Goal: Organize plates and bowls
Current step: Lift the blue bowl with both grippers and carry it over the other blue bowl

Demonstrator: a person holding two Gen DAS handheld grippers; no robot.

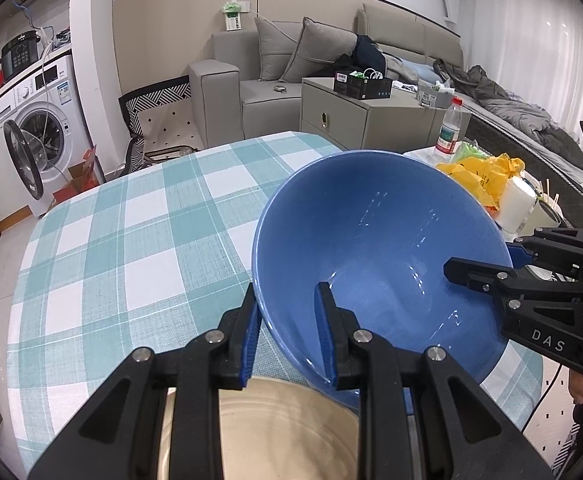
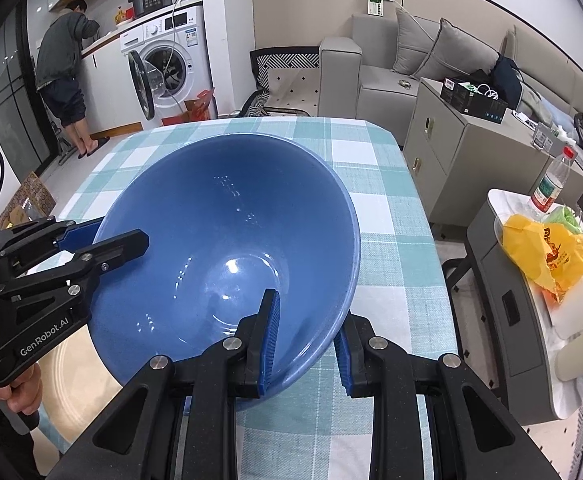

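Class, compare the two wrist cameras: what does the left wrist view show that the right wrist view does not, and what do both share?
Only the left wrist view: the beige plate's ringed inside, seen between the left gripper jaws.

Only the right wrist view: a person standing at the counter and the hand on the left gripper's handle.

Both: the blue bowl, pinched at its rim by both grippers, the right gripper included, the checked tablecloth, washing machine and yellow bag.

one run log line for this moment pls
left hand-held gripper: shut on blue bowl rim | right hand-held gripper: shut on opposite rim | bowl tilted above checked tablecloth | beige plate below
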